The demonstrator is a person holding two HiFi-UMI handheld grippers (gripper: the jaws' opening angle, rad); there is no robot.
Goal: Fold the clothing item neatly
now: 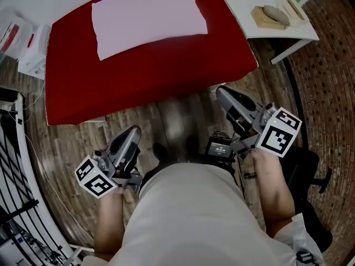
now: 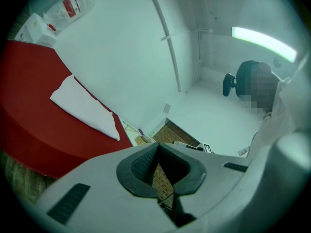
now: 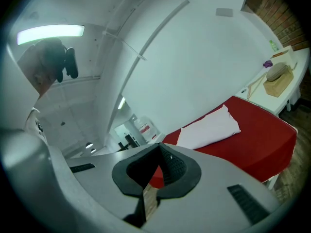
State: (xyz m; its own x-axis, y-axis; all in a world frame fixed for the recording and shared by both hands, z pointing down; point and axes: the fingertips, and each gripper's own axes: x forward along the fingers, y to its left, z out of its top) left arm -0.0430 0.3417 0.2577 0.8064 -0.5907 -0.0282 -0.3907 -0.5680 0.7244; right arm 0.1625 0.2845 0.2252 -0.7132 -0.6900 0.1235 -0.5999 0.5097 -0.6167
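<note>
A white garment point(image 1: 147, 15) lies folded flat in a rectangle on the far part of the red table point(image 1: 144, 76). Both grippers are held back from the table's near edge, over the wooden floor, and touch neither the cloth nor the table. My left gripper point(image 1: 135, 129) is shut with nothing in it, below the table's front edge. The right gripper point(image 1: 220, 90) is shut and empty too, near the table's front right corner. In the left gripper view the closed jaws point(image 2: 158, 147) point past the cloth point(image 2: 85, 108). In the right gripper view the closed jaws point(image 3: 159, 147) sit below the cloth point(image 3: 209, 129).
A white side table point(image 1: 302, 33) stands at the far right and carries a wooden block with a stone-like object point(image 1: 273, 14). White boxes point(image 1: 25, 43) sit left of the red table. A black wire rack point(image 1: 14, 165) runs along the left. A black chair base point(image 1: 313, 173) is at the right.
</note>
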